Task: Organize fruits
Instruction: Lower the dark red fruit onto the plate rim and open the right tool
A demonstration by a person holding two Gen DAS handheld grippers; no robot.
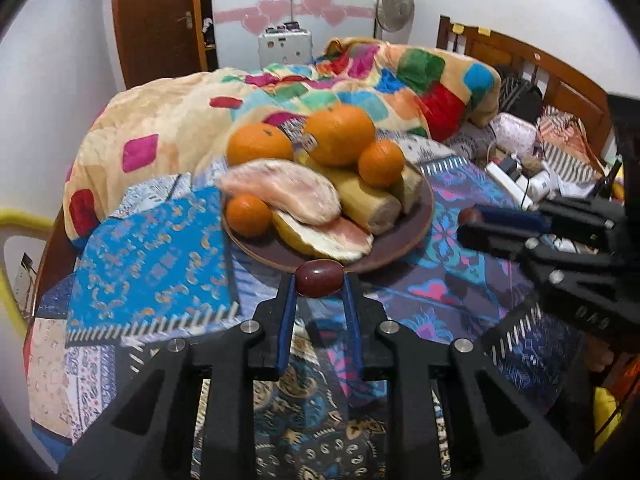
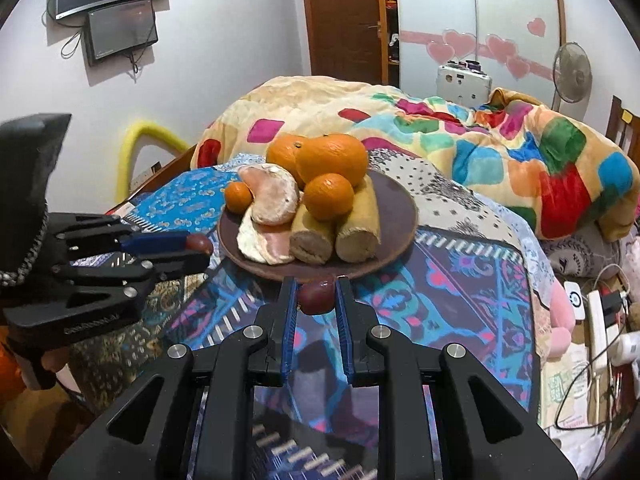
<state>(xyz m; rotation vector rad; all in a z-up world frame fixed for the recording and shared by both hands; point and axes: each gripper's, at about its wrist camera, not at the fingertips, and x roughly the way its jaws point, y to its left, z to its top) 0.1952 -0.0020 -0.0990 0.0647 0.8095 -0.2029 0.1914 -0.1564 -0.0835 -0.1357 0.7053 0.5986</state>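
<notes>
A brown plate (image 1: 400, 240) on the patterned bedspread holds several oranges (image 1: 340, 134), pomelo pieces (image 1: 288, 192) and two tan rolls (image 1: 372, 200); it also shows in the right wrist view (image 2: 396, 208). My left gripper (image 1: 319, 285) is shut on a small dark red fruit (image 1: 319, 278) just in front of the plate's near rim. My right gripper (image 2: 316, 298) is shut on another small dark red fruit (image 2: 316, 298), also at the near rim. Each gripper shows in the other's view: the right one (image 1: 470, 224) and the left one (image 2: 200, 246), each holding its fruit.
A colourful blanket (image 1: 360, 76) is heaped behind the plate. Chargers, cables and bags (image 1: 528, 176) lie to the right by the wooden headboard. A blue patterned cloth (image 1: 156, 256) lies left of the plate. A yellow chair (image 2: 144, 140) stands by the bed's edge.
</notes>
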